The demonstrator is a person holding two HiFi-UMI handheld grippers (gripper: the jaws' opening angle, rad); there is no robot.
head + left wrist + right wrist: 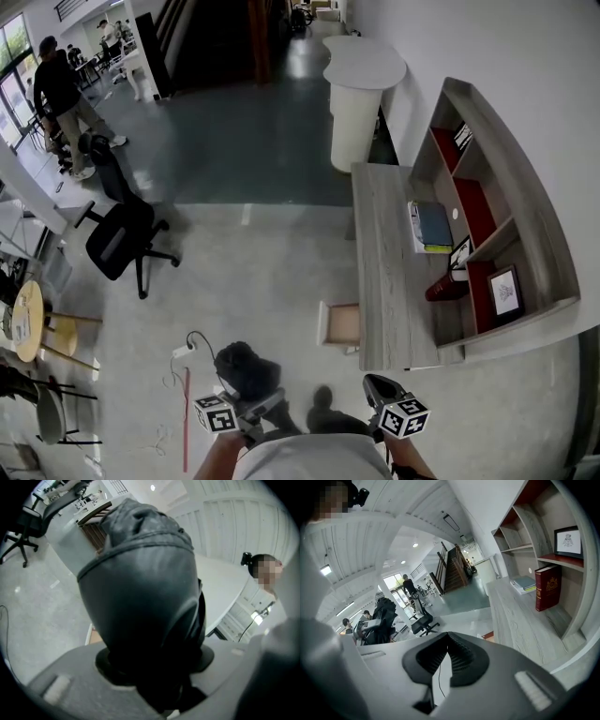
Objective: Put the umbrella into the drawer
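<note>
A folded black umbrella (246, 368) sits in my left gripper (253, 403), low in the head view over the floor. Its dark sleeve (140, 588) fills the left gripper view, and the left gripper (154, 665) is shut on its lower end. The small wooden drawer (340, 324) stands pulled open at the left side of the grey desk (384, 272), ahead and to the right of the umbrella. My right gripper (376, 383) hovers near the desk's near corner. In the right gripper view my right gripper (447, 639) is shut with nothing in it, its tips touching.
A shelf unit (497, 187) on the desk holds books, a red book (547, 587) and picture frames. A black office chair (122, 239) stands at the left, and a white counter (361, 94) beyond the desk. A red stick (185, 417) and a cable lie on the floor. People stand far left.
</note>
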